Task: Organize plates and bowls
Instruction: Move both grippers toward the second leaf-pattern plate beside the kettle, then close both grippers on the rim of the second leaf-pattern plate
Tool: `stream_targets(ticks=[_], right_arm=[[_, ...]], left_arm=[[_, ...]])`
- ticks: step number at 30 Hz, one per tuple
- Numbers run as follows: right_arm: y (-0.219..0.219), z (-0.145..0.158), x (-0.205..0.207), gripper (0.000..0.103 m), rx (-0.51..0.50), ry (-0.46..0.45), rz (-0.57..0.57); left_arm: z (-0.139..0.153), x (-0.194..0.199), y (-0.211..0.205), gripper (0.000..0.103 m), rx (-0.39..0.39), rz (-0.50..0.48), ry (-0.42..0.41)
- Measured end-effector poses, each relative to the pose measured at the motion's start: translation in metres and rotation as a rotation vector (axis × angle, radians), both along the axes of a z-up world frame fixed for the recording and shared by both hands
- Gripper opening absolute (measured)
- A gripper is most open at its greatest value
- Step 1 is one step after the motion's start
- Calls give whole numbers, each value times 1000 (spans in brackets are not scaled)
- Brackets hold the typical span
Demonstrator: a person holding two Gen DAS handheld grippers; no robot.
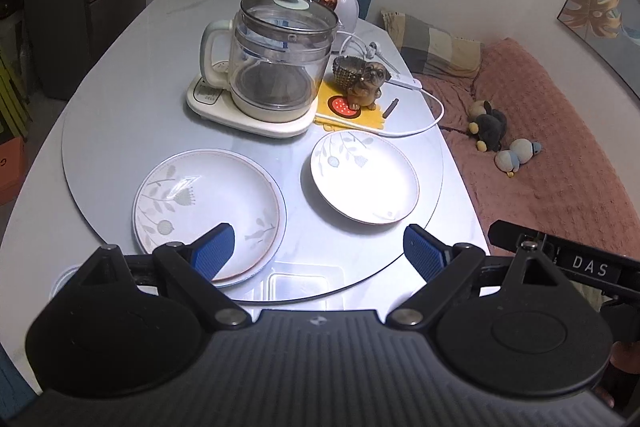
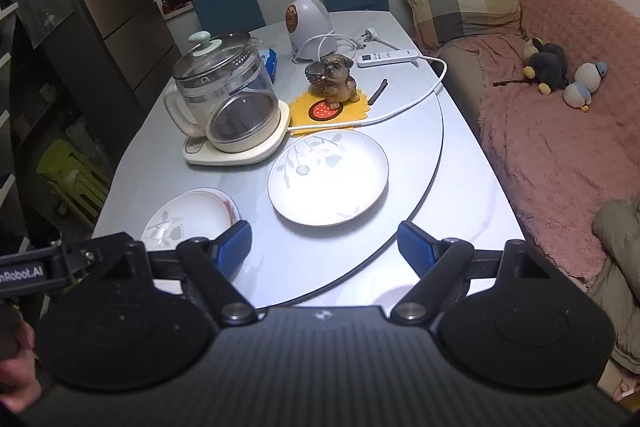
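Observation:
Two white plates with a grey leaf pattern lie on the round glass turntable. The larger one lies at the near left, seemingly stacked on another plate, and shows partly in the right wrist view. The smaller plate lies to its right and shows in the right wrist view. My left gripper is open and empty, its left finger over the larger plate's near rim. My right gripper is open and empty, just short of the smaller plate.
A glass kettle on its white base, a dog figurine on a yellow mat, a white cable and a white appliance stand behind the plates. A clear container lies by the near edge. A pink sofa runs along the right.

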State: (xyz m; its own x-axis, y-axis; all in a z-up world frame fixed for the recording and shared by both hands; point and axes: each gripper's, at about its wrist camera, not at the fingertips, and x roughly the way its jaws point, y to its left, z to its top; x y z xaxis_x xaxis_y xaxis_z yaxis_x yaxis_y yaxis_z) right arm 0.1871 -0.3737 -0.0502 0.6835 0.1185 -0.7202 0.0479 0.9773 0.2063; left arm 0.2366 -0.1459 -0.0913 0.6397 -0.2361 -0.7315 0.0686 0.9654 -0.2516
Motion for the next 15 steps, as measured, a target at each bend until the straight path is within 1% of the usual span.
stream_targets(ticks=[7, 13, 15], right_arm=[[-28, -15, 35, 81, 18, 39, 24], [-53, -36, 69, 81, 32, 84, 43], [-59, -44, 81, 78, 34, 96, 54]], left_arm=[[-25, 35, -26, 92, -8, 26, 52], [-50, 66, -43, 92, -66, 36, 119], [-58, 75, -49, 91, -80, 43, 133]])
